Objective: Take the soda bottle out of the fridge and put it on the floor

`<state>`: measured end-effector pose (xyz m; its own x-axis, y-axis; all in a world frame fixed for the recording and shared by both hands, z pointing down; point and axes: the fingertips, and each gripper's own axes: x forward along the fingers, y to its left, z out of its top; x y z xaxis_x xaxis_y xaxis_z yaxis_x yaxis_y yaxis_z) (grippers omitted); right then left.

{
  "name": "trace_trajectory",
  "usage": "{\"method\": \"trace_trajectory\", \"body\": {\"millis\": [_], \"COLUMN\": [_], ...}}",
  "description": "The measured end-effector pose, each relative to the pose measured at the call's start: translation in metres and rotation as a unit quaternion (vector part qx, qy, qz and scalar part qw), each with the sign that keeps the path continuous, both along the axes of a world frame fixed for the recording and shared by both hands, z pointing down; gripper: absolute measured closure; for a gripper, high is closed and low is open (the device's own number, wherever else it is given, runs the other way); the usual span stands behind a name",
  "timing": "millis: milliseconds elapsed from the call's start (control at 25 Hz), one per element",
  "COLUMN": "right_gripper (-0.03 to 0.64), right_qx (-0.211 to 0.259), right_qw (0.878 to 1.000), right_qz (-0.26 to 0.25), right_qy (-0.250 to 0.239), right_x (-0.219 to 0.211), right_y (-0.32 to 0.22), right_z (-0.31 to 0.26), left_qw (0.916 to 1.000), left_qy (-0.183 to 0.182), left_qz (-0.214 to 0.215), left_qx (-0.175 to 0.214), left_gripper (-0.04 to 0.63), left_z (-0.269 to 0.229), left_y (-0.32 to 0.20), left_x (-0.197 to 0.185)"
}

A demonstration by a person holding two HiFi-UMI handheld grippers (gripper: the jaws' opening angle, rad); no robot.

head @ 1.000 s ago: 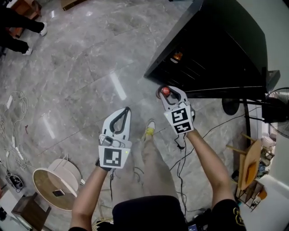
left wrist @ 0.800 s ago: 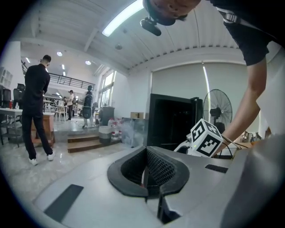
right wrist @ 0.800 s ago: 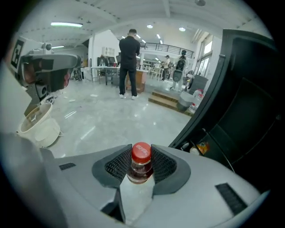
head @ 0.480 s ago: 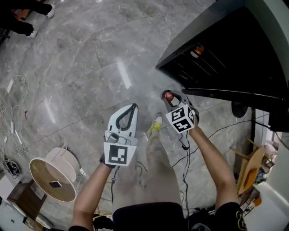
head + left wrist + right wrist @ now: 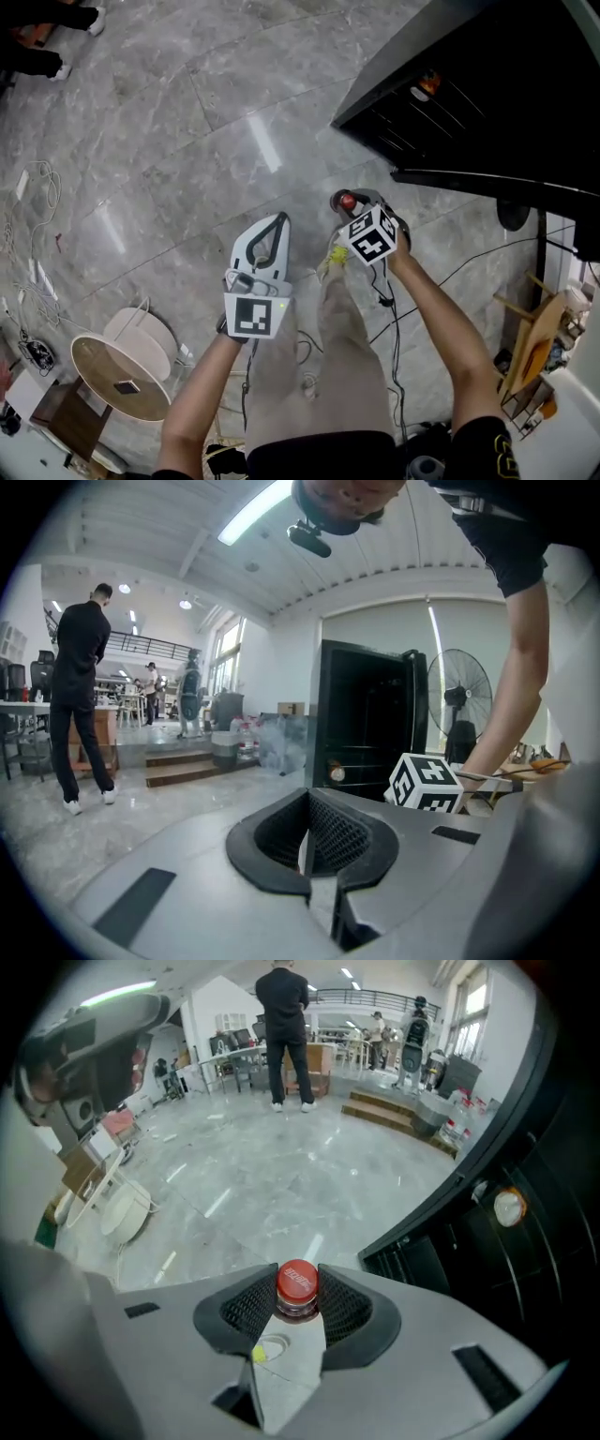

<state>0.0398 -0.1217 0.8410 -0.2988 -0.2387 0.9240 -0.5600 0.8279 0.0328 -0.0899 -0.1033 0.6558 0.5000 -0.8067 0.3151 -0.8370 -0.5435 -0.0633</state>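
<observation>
The soda bottle's red cap sits between the black mesh pads of my right gripper, which is shut on the bottle's neck. In the head view the cap shows at the tip of the right gripper, which points steeply down over the grey floor; the bottle's body is hidden beneath it. The black fridge stands open at the upper right. My left gripper hangs to the left of the right one, its jaws shut with nothing between them.
An orange-topped item sits on the fridge's door shelf. A round white spool and cables lie at the left. A fan base and a wooden chair stand at the right. A person stands far off.
Both grippers have sunk toward the floor. The right one has tipped more steeply down with the bottle still in it and has come away from the fridge's opening.
</observation>
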Motion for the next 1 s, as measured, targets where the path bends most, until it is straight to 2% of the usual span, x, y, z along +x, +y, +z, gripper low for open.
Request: {"method": "trace_trajectory", "body": {"millis": [160,320,480,720,1000], "right_gripper": [0.491,0.491,0.491,0.491,0.491], "right_qx": [-0.055,-0.086,-0.094,-0.091,-0.095], "right_qw": [0.993,0.977,0.959,0.944,0.922], "right_qz": [0.097,0.192,0.267,0.317,0.374], "right_qy": [-0.025,-0.03,-0.034,-0.028,-0.025], "right_x": [0.011,0.033,0.055,0.09,0.127], "right_y": [-0.001,-0.002,-0.005,-0.019,-0.041], "right_z": [0.031,0.07,0.109,0.17,0.247], "left_qw": [0.9999,0.9999,0.9999,0.9999,0.9997], "left_qy": [-0.005,0.0,-0.002,0.002,0.016], "left_qz": [0.0,-0.004,-0.003,0.01,-0.003], "left_qx": [0.009,0.014,0.015,-0.009,-0.02], "left_gripper": [0.578,0.578,0.578,0.578,0.578], "left_z": [0.018,0.047,0.075,0.13,0.195], "left_y": [-0.01,-0.024,-0.032,-0.038,-0.07], "left_x": [0.004,0.006,0.009,0.032,0.051]}}
